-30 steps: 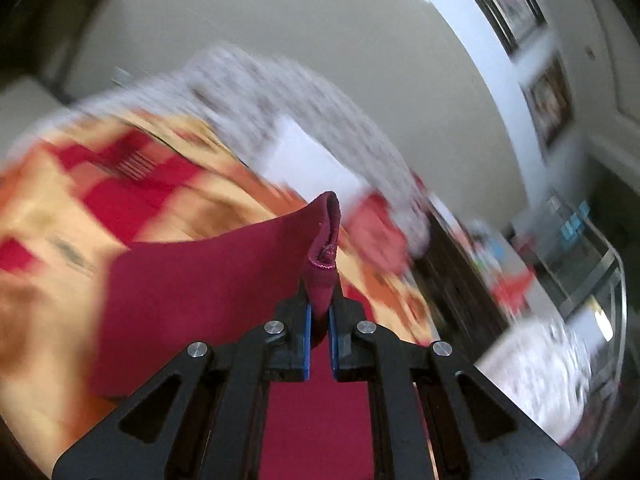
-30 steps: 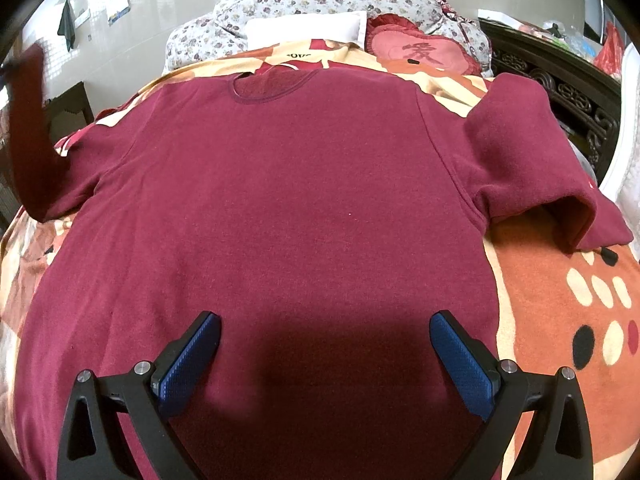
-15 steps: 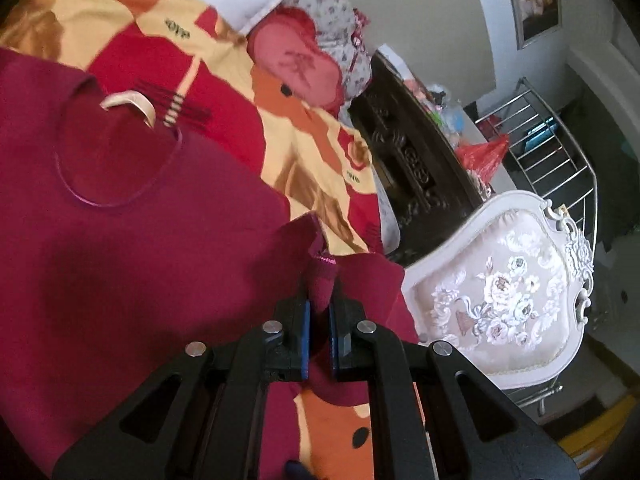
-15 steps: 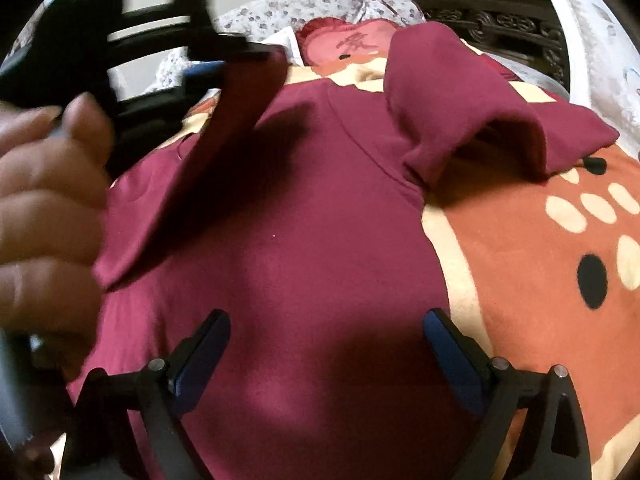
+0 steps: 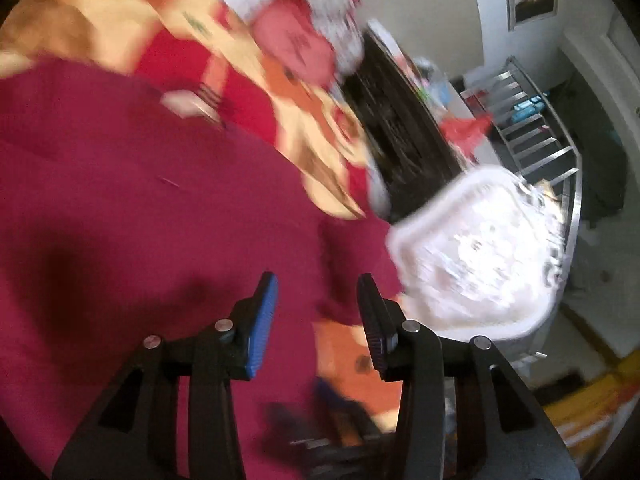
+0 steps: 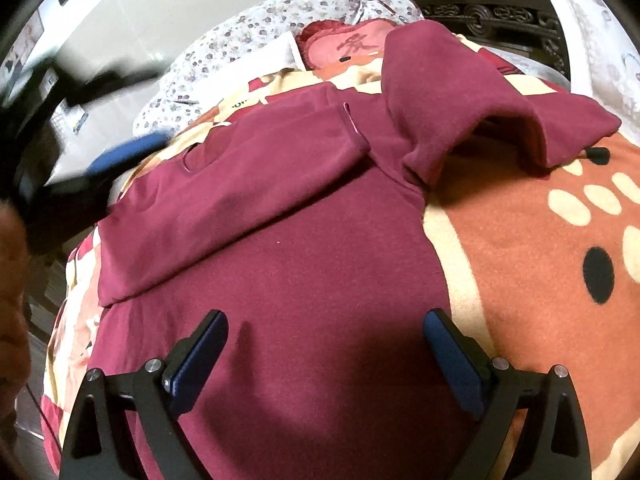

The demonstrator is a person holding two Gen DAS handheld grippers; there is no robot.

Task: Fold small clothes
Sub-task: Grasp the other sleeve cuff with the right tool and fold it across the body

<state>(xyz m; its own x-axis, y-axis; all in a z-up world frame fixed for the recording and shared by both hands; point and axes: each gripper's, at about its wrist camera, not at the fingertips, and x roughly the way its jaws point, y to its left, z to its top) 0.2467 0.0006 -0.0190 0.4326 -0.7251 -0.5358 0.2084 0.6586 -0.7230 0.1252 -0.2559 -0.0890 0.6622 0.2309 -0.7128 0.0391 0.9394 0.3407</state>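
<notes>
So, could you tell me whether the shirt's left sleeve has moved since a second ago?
Yes: the left sleeve now lies folded across the shirt's chest, toward the heart cushion.

Motion blur smears nearly the whole left wrist view: the patterned blanket (image 5: pixel 248 92), the white ornate chair (image 5: pixel 480 256) and a dark object (image 5: pixel 320 432) below the fingers cannot be made out. In the right wrist view, the left gripper (image 6: pixel 120 156) is a blurred dark shape at the frame's left edge, its jaws unreadable. The maroon shirt (image 6: pixel 304 280) runs off the bottom edge, its hem unseen; its raised right sleeve (image 6: pixel 460 92) hides the blanket beneath.
</notes>
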